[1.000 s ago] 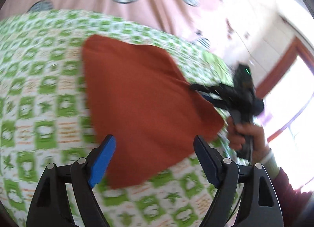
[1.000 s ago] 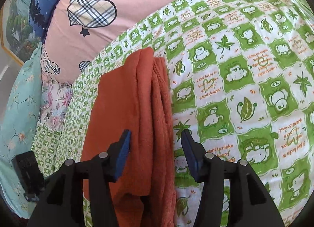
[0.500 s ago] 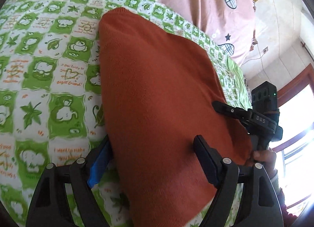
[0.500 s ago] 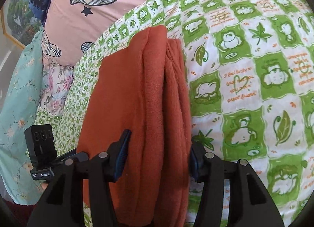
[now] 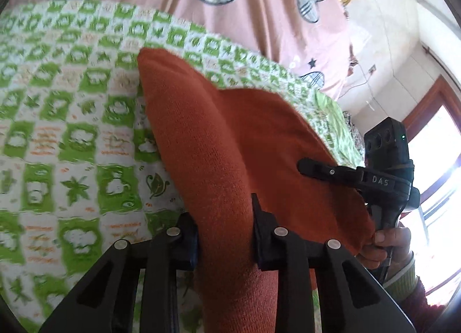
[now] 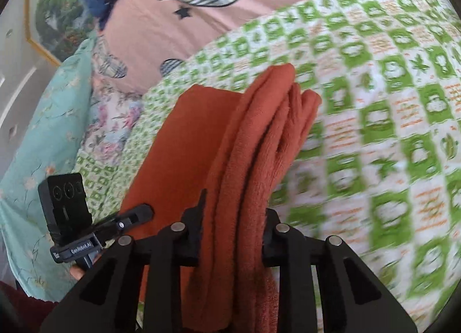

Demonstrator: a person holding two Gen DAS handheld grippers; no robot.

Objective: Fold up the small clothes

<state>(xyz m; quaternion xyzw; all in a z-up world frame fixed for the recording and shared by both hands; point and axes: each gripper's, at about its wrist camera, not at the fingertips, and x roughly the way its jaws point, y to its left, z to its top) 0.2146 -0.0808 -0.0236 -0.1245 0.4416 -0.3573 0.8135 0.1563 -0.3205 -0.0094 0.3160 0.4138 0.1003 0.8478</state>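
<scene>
A rust-orange folded knit garment point(image 5: 230, 143) lies on a green-and-white patterned bedspread point(image 5: 57, 137). My left gripper point(image 5: 224, 217) is shut on the garment's near left edge, with cloth bunched between the fingers. My right gripper point(image 6: 233, 220) is shut on the near right edge, where several stacked layers of the garment point(image 6: 259, 137) show. Each gripper appears in the other's view: the right one point(image 5: 360, 177) at the garment's right side, the left one point(image 6: 95, 232) at its left side.
A pink quilt with plaid hearts point(image 5: 245, 1) lies behind the bedspread. A teal floral cloth point(image 6: 43, 131) lies to the left. A window and white wall point(image 5: 426, 102) are to the right. A framed picture point(image 6: 57, 16) hangs on the wall.
Both grippers moved in over the garment's near edges and closed on the cloth. The gripped edges now rise off the bedspread, and the layers have bunched together.
</scene>
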